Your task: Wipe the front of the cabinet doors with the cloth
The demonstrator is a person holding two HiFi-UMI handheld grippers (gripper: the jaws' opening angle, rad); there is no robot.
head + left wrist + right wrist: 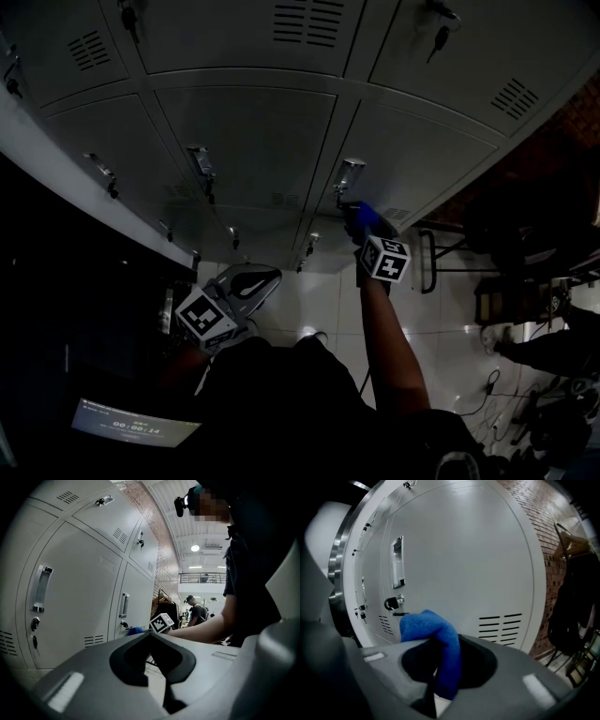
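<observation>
- The right gripper [438, 681] was clamped on the blue cloth [433, 630]. A folded wad of it stuck out past the jaws toward the cabinet doors [253, 141].
- No desk appeared in any view, so places are given by the doors. The cloth sat in front of a lower door [464, 550], just below its handle [397, 562] and beside the lock [393, 603]. Whether it touched the metal could not be told.
- The left gripper [151, 639] hung low and well apart from the doors, its jaws together with nothing between them.
- The step in hand looked like wiping this one door, at or just before a stroke.
- The next move would call for pressing the wad flat on the panel and sweeping across it. It would have to steer round the handle, the lock and the vent slots [499, 623], with a grip firm enough that the cloth did not drag free.
</observation>
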